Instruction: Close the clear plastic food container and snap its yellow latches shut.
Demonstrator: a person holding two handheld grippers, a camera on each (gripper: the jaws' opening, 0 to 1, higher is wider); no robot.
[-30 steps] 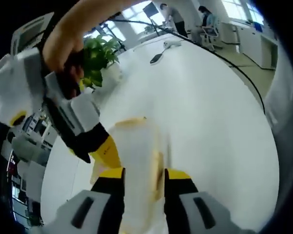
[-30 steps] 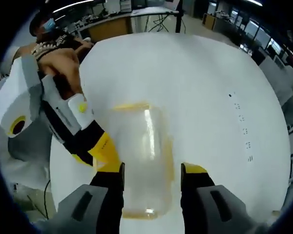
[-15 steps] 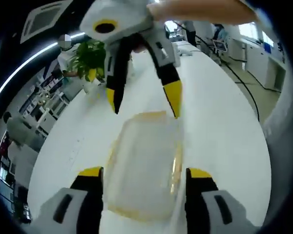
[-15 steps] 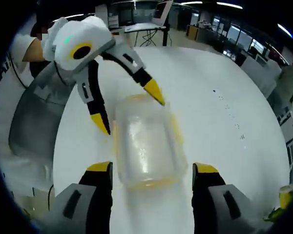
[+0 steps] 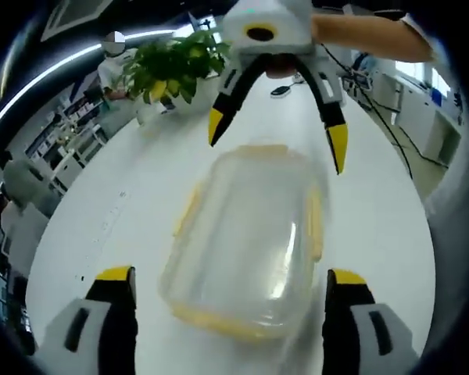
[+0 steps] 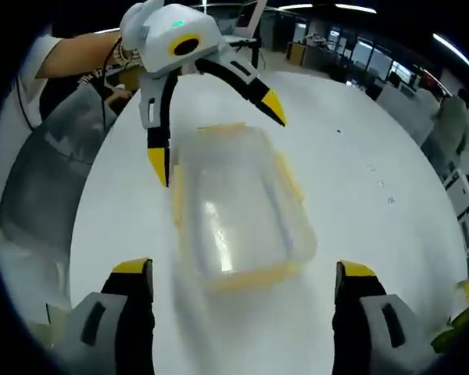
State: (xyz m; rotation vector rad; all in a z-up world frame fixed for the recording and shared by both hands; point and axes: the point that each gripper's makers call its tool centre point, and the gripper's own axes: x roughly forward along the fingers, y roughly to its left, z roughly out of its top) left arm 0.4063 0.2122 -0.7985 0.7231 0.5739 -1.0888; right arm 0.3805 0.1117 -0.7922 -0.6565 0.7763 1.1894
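Clear container (image 5: 246, 234) sits on white bench (image 5: 391, 234) btwn both hand-held grippers, left (image 5: 230, 285) and right (image 6: 244, 281), jaws wide apart, nothing held. Looks light, stiff, slick plastic; likely slides. Best press lid, pinch yellow latches (image 6: 289, 178) at edges.

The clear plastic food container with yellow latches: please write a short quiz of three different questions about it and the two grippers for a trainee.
1. True or false: the left gripper is shut on the clear plastic food container with yellow latches.
2. On what does the container rest? A) white table B) metal tray C) wooden shelf
3. Fill in: in the left gripper view, the green potted ____ stands behind the right gripper.

Key:
1. False; its jaws stand wide apart, either side of the container.
2. A, the white table.
3. plant.
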